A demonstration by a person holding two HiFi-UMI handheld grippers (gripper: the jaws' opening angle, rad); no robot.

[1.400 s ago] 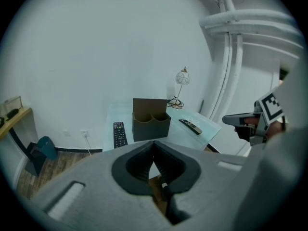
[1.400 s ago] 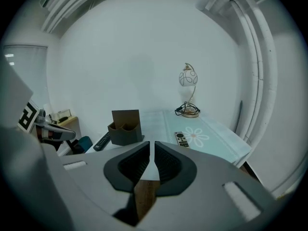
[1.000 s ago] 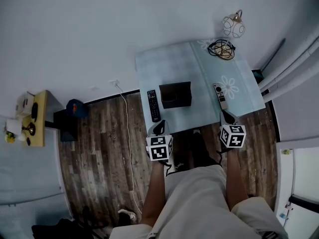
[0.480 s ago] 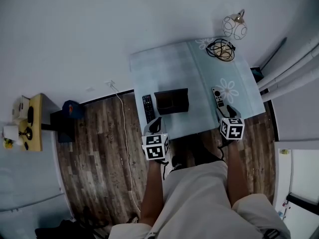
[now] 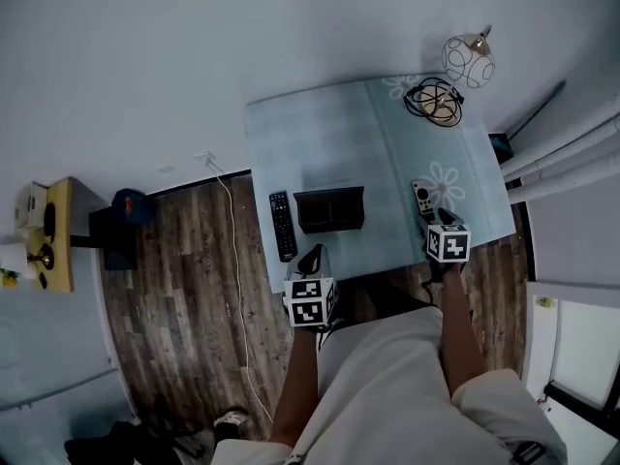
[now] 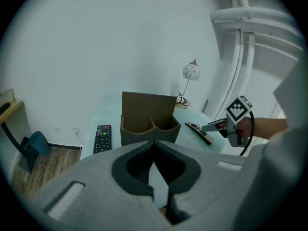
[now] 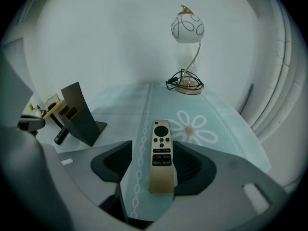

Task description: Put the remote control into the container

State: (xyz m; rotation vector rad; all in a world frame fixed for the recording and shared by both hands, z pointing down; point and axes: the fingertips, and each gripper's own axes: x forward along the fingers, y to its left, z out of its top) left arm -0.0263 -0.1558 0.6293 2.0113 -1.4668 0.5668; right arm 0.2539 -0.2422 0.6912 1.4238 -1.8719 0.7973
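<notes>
The right gripper (image 5: 438, 223) slants steeply down at the end of an outstretched forearm. Its jaws have just been opening and now stand wide, unclamped, with the slim gold remote control (image 7: 160, 155) flat on the table (image 5: 320, 134) between them. The remote has a round black pad and coloured buttons and lies right of the dark two-compartment container (image 5: 329, 209), apart from it. The left gripper (image 5: 312, 258) is closed and empty at the table's near edge, near a black remote (image 5: 282, 226).

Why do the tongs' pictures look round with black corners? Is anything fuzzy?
Left gripper view: a wide lens makes a round picture with dark corners and bends the white pipes. Right gripper view: same round shape; the gold remote looks sharp, its buttons clear. Head view: dim and bluish, the table looks bowed, and nothing is badly fuzzy.
</notes>
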